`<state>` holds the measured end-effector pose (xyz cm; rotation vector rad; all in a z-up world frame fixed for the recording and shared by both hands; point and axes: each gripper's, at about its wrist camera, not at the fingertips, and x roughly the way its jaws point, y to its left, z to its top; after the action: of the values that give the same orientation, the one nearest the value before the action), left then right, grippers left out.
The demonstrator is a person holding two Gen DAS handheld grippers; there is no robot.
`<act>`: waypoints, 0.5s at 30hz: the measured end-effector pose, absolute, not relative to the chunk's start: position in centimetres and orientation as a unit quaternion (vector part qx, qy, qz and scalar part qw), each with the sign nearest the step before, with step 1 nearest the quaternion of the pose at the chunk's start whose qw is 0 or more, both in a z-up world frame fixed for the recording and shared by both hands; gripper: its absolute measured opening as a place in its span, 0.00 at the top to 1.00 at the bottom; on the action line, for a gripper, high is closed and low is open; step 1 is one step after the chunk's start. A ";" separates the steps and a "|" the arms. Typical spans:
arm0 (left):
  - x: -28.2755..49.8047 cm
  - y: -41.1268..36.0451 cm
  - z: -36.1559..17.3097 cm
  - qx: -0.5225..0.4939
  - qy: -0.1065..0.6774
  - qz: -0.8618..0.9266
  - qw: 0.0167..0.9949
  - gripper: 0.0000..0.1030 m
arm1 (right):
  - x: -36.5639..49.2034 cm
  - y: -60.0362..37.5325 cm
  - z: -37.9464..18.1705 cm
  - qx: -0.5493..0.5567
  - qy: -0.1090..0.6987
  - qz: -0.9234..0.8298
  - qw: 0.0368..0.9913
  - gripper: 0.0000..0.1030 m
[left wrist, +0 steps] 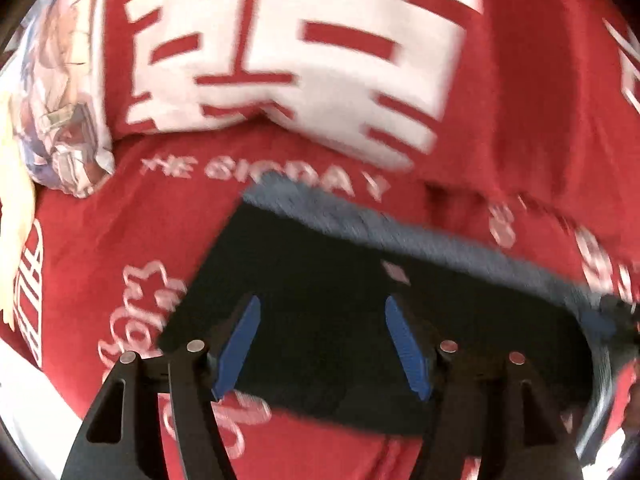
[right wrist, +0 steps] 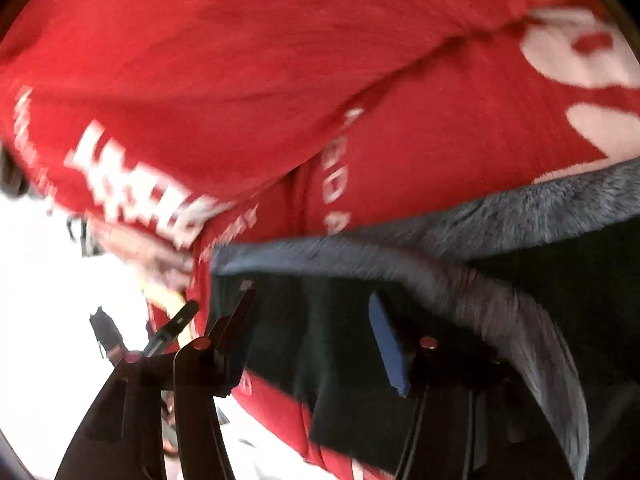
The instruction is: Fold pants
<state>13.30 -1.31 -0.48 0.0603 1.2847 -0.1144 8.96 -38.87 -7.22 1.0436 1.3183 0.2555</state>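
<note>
Black pants with a grey fleecy lining along their far edge lie folded flat on a red blanket. My left gripper is open, its blue-padded fingers hovering over the pants with nothing between them. In the right wrist view the same pants lie under my right gripper, which is open and empty; the grey lining curls up at the right. Both views are motion-blurred.
The red blanket with white lettering covers the bed. A red-and-white patterned pillow lies beyond the pants, and a printed cushion at far left. A bright white area lies past the blanket's left edge.
</note>
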 end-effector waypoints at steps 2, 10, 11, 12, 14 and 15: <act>10.8 -3.5 -0.7 0.043 0.616 -0.085 0.782 0.35 | 6.9 -39.0 -5.5 0.458 0.580 0.122 0.662 0.41; 2.0 -15.9 -2.4 0.100 0.651 -0.250 0.709 0.35 | -3.9 -43.3 -3.0 0.428 0.586 0.040 0.687 0.41; 1.2 -17.8 -2.6 0.100 0.655 -0.272 0.697 0.35 | -5.8 -44.2 -2.8 0.429 0.585 0.021 0.688 0.41; 0.6 -19.2 -2.8 0.099 0.660 -0.288 0.686 0.35 | -7.3 -44.9 -2.6 0.430 0.584 0.005 0.688 0.41; -0.4 -22.2 -3.0 0.091 0.669 -0.322 0.664 0.35 | -11.5 -46.6 -2.1 0.438 0.577 -0.040 0.689 0.41; -1.1 -23.6 -3.0 0.090 0.670 -0.339 0.654 0.35 | -13.6 -47.3 -1.8 0.445 0.571 -0.061 0.687 0.41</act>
<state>-1.07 -23.61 -2.99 0.2053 1.5204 -0.7681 -13.59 -47.33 -1.84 0.9964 1.2782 -0.1369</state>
